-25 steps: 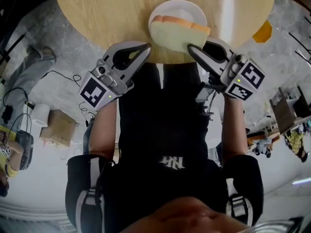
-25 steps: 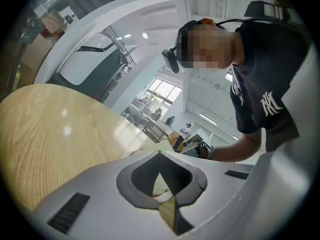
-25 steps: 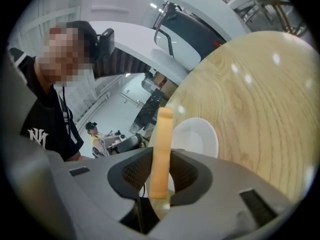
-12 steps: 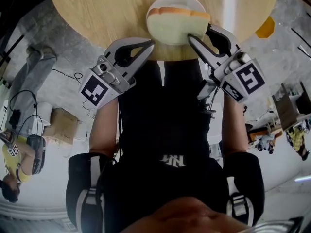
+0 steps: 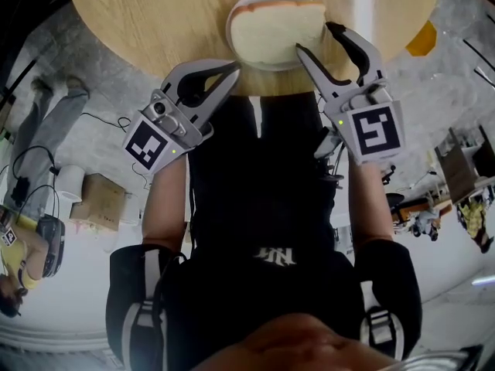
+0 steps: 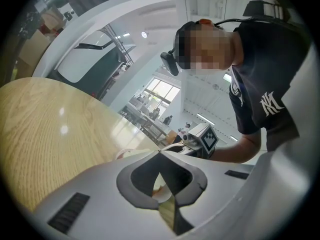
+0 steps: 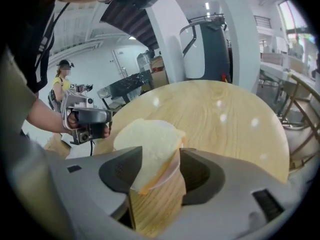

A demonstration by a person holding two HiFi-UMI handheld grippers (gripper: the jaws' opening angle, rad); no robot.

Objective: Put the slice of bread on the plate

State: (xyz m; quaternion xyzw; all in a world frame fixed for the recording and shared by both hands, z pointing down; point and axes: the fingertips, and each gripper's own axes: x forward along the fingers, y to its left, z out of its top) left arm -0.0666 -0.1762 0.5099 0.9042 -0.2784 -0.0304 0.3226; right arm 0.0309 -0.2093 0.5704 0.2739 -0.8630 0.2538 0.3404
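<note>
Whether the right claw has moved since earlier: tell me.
Yes. The right claw has pushed further over the round wooden table's near edge; its jaws have just been opening, the white bread slice between them.

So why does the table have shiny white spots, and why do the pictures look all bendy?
Head view: a bright streak of glare crosses the table. Right gripper view: small glare dots on the wood. Both gripper views: the wide lens bends edges and darkens the corners.
</note>
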